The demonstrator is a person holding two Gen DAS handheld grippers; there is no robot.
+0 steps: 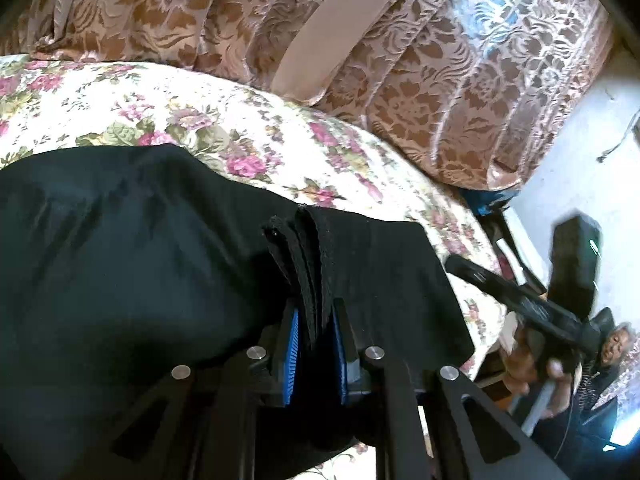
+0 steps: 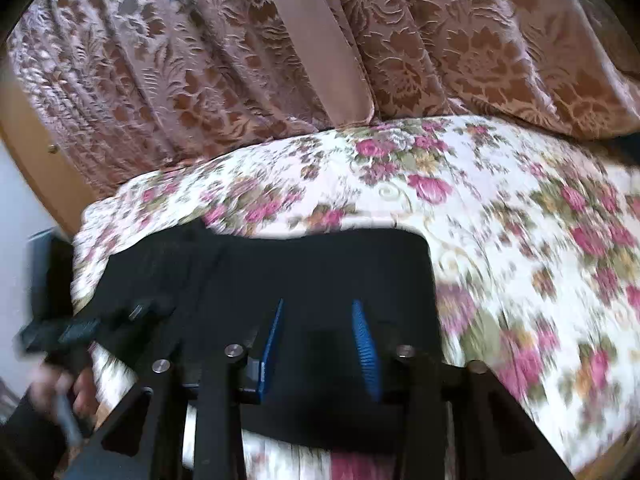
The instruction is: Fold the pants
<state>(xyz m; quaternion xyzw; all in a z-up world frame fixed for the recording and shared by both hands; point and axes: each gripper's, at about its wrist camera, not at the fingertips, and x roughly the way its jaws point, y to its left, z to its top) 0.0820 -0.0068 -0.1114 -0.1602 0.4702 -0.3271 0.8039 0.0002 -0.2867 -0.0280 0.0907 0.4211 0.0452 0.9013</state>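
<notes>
Black pants [image 1: 120, 264] spread across a cream bedspread [image 1: 248, 120] printed with pink roses and green leaves. Plain, matte dark fabric, softly rumpled, with a stitched band of several stacked layers bunched at one edge. Left gripper [image 1: 316, 336] clamped tight on that layered band, blue pads pressing it from both sides. Seen from the right wrist, a neat flat rectangle of the same black cloth with a rounded far corner, lying on the bedspread. Right gripper [image 2: 320, 344] poised just above it, blue pads spread apart, nothing between them. Behind the bed, brown and pink damask curtains [image 2: 460, 48] hanging in folds.
</notes>
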